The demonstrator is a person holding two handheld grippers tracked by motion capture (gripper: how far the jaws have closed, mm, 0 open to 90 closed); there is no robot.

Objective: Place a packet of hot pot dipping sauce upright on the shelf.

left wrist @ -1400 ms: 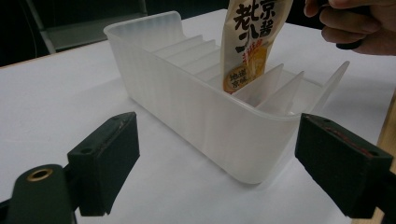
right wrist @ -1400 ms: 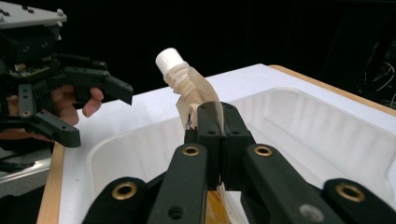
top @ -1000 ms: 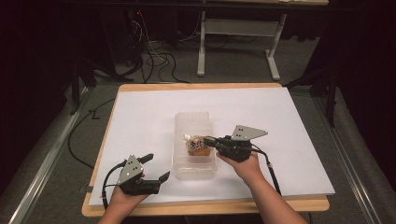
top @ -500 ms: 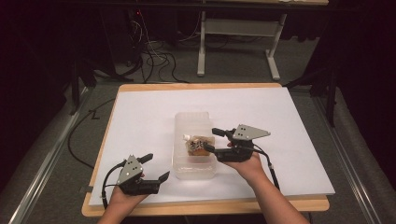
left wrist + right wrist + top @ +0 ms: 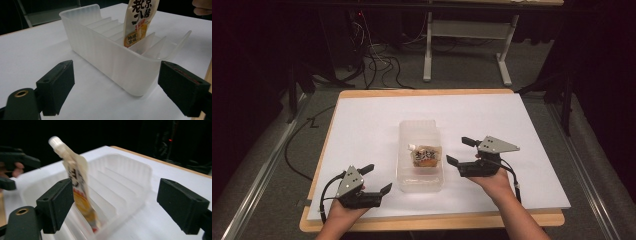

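Note:
A translucent plastic rack [image 5: 420, 185] with ribbed slots sits mid-table, and a printed food pouch [image 5: 426, 158] with a white cap stands in one of its nearer slots. The pouch [image 5: 139, 22] leans upright in the rack [image 5: 107, 57] in the left gripper view. My right gripper [image 5: 459, 151] hovers just right of the rack, open and empty; its view shows the pouch [image 5: 78, 187] slotted in the rack [image 5: 125, 185]. My left gripper [image 5: 377, 180] rests open near the table's front left, short of the rack.
White paper [image 5: 362, 130] covers the wooden table [image 5: 432, 221]. Beyond the far edge lie floor cables [image 5: 377, 60] and a metal desk frame [image 5: 462, 45]. The paper around the rack is bare.
My right gripper let go of the pouch, opened, and drew back to the right of the rack. The pouch stays in its slot. The left gripper has not moved.

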